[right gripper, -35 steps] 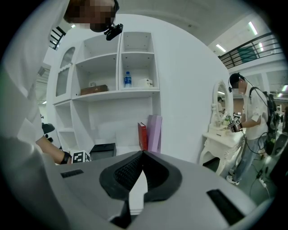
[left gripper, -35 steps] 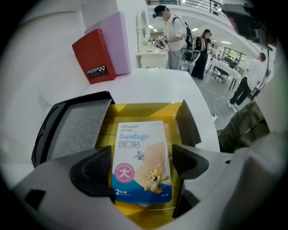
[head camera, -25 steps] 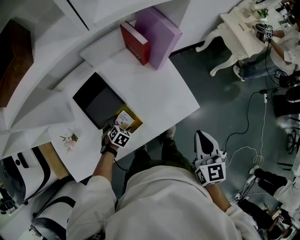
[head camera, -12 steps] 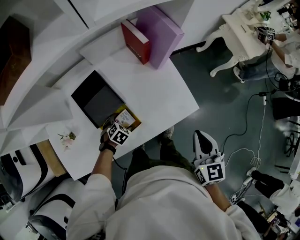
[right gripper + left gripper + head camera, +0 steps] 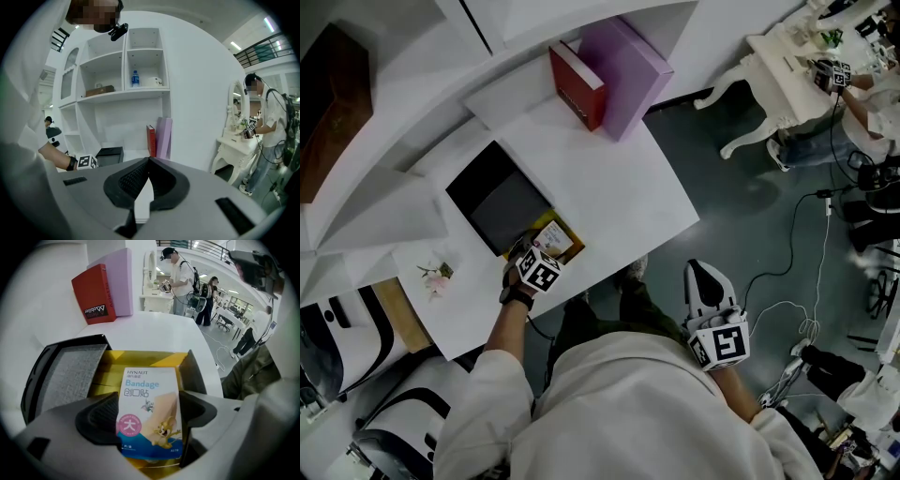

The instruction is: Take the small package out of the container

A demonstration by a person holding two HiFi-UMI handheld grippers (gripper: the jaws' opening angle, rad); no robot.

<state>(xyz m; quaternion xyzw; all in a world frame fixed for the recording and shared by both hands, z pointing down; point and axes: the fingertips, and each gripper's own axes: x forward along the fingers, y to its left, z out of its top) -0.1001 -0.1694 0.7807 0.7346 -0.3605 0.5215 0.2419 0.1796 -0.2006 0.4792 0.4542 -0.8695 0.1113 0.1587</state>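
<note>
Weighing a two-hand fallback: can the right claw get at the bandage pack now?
Probably not. The right claw hangs shut off the edge of the table, beside the person, and the left claw clamps the bandage pack by both sides at the yellow box, leaving little free to grip.

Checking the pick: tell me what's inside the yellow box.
A bandage package, clamped in the left claw. Package and claw hide the floor of the yellow box.

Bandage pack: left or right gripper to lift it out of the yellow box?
Left. The left gripper is shut on the bandage pack, which stands in the yellow box. The right gripper is shut and hangs off the table, beside the person's body.
</note>
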